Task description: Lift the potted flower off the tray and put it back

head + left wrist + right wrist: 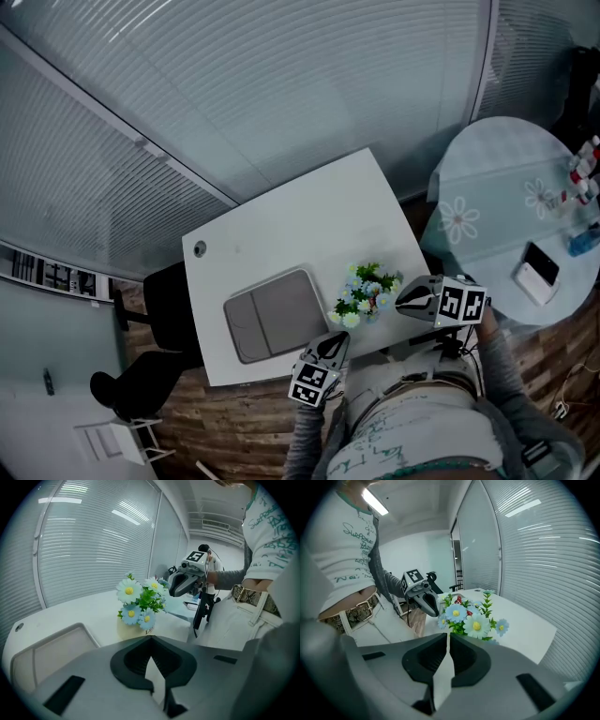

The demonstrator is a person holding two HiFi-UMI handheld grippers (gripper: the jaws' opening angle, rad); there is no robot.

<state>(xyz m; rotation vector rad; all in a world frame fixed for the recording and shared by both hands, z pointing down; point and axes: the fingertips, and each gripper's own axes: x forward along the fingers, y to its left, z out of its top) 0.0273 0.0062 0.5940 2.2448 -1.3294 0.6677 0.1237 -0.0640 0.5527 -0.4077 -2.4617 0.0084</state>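
Your left gripper (335, 343) has its fingers (133, 663) pressed together on nothing; your right gripper (403, 300) is likewise closed and empty; the potted flower (366, 295) stands on the table (300, 225) between them, just beside the tray (281, 319), not on it.

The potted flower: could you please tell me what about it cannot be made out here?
- Head view: the potted flower's pot is mostly hidden under its own blooms.
- Right gripper view: the pot is hidden behind the right gripper.
- Left gripper view: the left gripper cuts off the pot's base.
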